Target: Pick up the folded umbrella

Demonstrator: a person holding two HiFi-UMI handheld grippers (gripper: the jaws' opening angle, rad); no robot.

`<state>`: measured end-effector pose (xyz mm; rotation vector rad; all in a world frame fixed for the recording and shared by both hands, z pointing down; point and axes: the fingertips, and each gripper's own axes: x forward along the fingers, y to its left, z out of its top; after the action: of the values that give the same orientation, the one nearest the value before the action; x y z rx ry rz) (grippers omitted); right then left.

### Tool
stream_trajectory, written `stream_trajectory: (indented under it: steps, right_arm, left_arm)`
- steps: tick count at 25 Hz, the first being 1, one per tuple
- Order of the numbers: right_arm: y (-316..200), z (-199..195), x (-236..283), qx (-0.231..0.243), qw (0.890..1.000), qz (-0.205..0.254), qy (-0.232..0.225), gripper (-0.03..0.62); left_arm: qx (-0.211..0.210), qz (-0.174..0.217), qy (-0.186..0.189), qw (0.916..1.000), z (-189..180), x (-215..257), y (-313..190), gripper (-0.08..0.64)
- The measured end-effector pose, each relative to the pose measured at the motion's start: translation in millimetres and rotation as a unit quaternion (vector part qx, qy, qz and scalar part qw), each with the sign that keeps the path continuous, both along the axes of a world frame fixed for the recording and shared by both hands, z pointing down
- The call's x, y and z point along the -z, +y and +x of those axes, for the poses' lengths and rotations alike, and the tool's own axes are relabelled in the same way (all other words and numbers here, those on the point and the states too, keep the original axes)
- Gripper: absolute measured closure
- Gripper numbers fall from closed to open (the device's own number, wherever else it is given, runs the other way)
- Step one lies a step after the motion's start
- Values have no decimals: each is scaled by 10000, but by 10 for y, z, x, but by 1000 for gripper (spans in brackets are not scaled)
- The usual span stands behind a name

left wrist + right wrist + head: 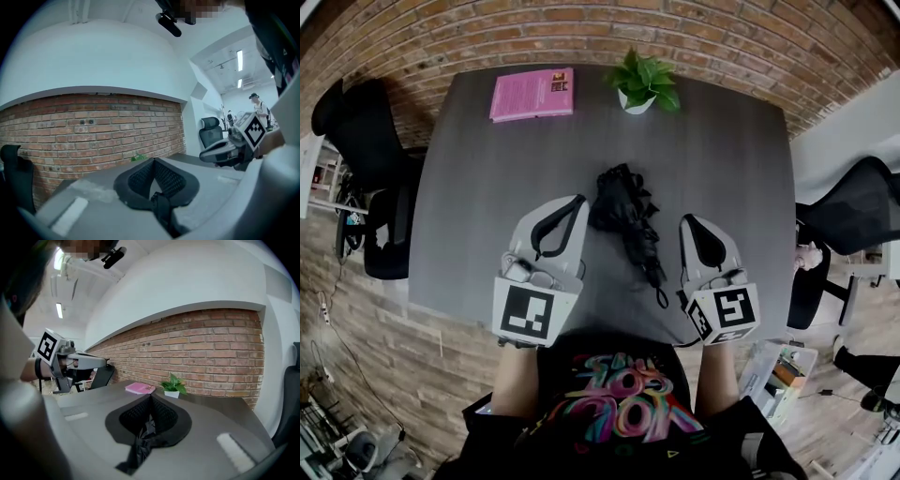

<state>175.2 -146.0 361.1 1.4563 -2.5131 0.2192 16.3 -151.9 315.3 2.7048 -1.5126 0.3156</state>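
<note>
The folded umbrella [630, 225] lies on the desk [469, 187] between my left claw [578, 200] and right claw [686, 220], both clenched and seemingly empty; it looks light, limp and slippery, so I'd grip its firmer bundled middle, not loose fabric.

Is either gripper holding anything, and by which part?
Nothing is held: the folded umbrella lies on the table between the left gripper and the right gripper, both with jaws closed.
</note>
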Motion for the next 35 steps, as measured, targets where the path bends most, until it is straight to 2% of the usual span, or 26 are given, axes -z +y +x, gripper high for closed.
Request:
stream_trajectory:
  steps: [6, 11, 18, 30, 35]
  right_arm:
    - [-44, -77, -31, 20, 10000, -23, 72, 592]
    - [-62, -195, -83, 214, 9997, -46, 146, 592]
    - [-73, -351, -306, 423, 9978, -353, 360, 591]
    - [-70, -573, -969, 867, 9864, -1143, 807, 401]
    - [-115, -628, -1307, 995, 9810, -1439, 839, 349]
  left_arm:
    - [-116, -44, 136, 9998, 23, -24, -23, 558]
    - [-135, -59, 105, 9998, -23, -48, -53, 558]
    - [-91, -144, 157, 9997, -118, -115, -57, 558]
    - [-35, -245, 174, 9995, -234, -208, -60, 558]
    - [0, -292, 143, 9995, -260, -260, -53, 558]
